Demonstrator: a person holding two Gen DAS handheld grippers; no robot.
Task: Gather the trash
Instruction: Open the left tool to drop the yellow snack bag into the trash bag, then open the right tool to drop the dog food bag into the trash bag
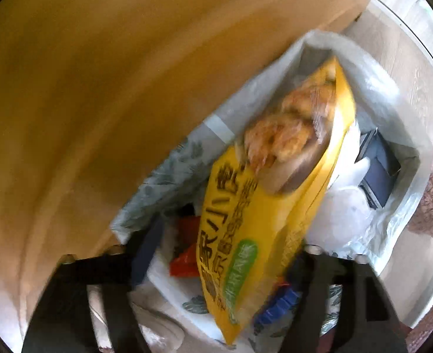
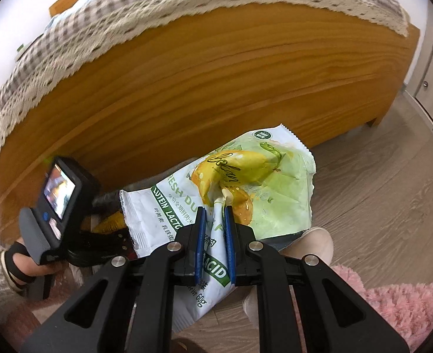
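Our left gripper point(image 1: 216, 267) fingers are spread wide, the yellow snack bag point(image 1: 278, 194) loose between them, long axis dropping into the lined bin point(image 1: 416, 158). Our right gripper point(image 2: 215, 220) pinches the green pouch point(image 2: 245, 176), near the bin.

Yellow snack bag point(image 1: 275, 206) — green-and-white pouch point(image 2: 245, 182), checked bedcover point(image 2: 128, 29)

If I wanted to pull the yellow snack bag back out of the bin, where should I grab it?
Probably the flat bottom edge of the yellow snack bag, from above: it stands tilted in the lined bin with that end uppermost, between the open left gripper fingers.
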